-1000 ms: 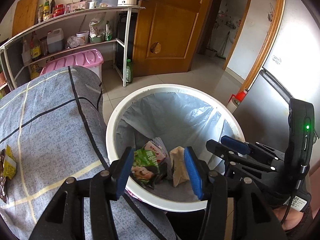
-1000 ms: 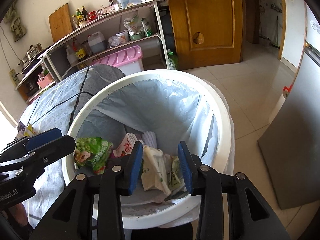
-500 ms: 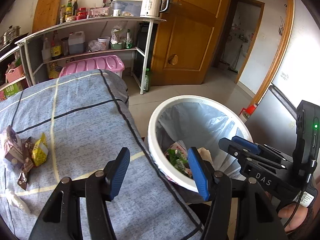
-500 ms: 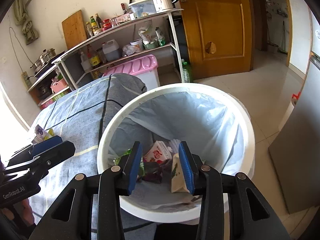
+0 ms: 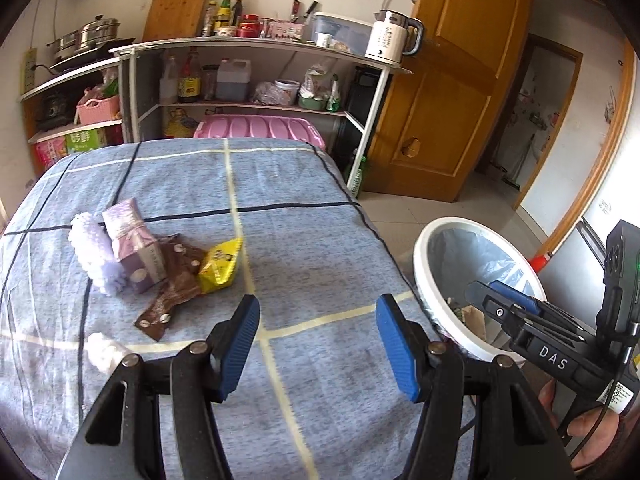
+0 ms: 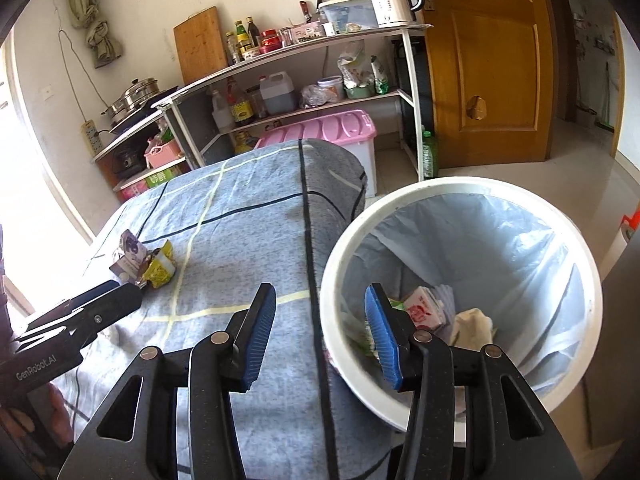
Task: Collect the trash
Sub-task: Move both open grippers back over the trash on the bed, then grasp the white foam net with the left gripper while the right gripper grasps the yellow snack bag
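Note:
Trash lies on the blue checked tablecloth [image 5: 304, 208]: a purple carton [image 5: 132, 240], a white fluffy wad [image 5: 90, 254], a brown wrapper [image 5: 172, 292], a yellow packet [image 5: 220, 266] and a small white piece [image 5: 102, 350]. My left gripper [image 5: 316, 318] hovers open over bare cloth, right of and nearer than that pile, with nothing between its fingers. The white bin [image 6: 332, 268] with a clear liner stands beside the table and holds a red-and-white carton [image 6: 424, 308] and crumpled paper [image 6: 474, 322]. My right gripper [image 6: 319, 300] straddles the bin's near-left rim; its jaws are opening and empty.
A metal shelf [image 5: 260, 46] with bottles, a kettle [image 5: 394, 40] and a pink storage box [image 5: 260, 130] stands behind the table. A wooden door [image 6: 492, 64] is at the back right. A green bottle [image 6: 430, 156] stands on the floor. A grey appliance [image 6: 624, 320] flanks the bin.
Both grippers swung left, away from over the bin toward the table. The trash pile came into the left view. Both pairs of jaws stand wider than before.

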Motion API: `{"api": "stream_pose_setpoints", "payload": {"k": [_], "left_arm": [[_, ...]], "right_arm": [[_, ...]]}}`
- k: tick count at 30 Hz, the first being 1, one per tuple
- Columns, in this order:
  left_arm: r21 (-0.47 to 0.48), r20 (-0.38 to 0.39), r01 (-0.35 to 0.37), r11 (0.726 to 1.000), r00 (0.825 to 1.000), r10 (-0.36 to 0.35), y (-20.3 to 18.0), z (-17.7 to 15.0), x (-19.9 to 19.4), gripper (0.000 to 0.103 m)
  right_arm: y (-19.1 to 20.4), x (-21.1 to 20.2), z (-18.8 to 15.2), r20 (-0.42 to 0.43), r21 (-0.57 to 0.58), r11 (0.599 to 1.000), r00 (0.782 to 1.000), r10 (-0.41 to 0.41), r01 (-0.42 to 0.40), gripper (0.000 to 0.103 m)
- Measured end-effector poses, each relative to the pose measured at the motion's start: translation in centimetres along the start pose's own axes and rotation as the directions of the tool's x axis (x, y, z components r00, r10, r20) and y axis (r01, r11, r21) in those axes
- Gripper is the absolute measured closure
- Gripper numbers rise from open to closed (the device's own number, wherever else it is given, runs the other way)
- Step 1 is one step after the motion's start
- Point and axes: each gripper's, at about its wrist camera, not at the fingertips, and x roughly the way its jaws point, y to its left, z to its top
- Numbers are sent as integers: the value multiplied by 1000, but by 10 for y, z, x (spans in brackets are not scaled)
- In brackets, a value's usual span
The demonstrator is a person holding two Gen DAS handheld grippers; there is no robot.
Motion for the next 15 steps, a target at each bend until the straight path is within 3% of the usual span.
{"api": "stream_pose_setpoints", "payload": {"k": [8, 15], "left_arm": [[-123, 12, -123, 985, 992, 125, 72, -10, -17, 40], [-203, 16, -173, 964, 984, 180, 119, -13, -26, 39]], "right_arm": [[50, 29, 3, -50, -59, 996, 996, 69, -72, 50], [90, 58, 7, -92, -81, 987, 987, 132, -140, 48]]}}
